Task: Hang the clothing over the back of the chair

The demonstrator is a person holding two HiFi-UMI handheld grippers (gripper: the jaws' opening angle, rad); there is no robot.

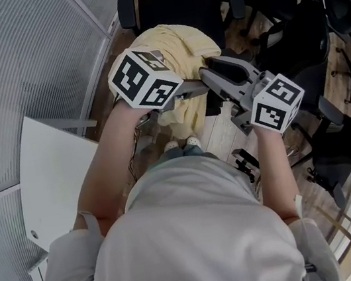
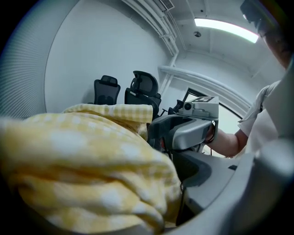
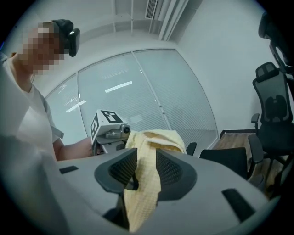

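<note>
A yellow checked garment [image 1: 172,43] lies bunched over the back of a black office chair [image 1: 179,8] in front of me. My left gripper [image 1: 184,94] reaches into its left side. In the left gripper view the cloth [image 2: 82,174] fills the space between the jaws, which stand wide apart and open [image 2: 151,186]. My right gripper [image 1: 209,73] meets the garment from the right. In its own view a strip of the cloth [image 3: 144,183] hangs loosely between the parted pads [image 3: 140,170]. Each gripper shows in the other's view: the right one [image 2: 188,128] and the left one [image 3: 108,131].
A white desk [image 1: 54,178] stands at my left beside a glass wall with blinds [image 1: 14,64]. Several black office chairs [image 1: 314,11] crowd the right side on the wooden floor. One more mesh chair [image 3: 271,114] shows at the right of the right gripper view.
</note>
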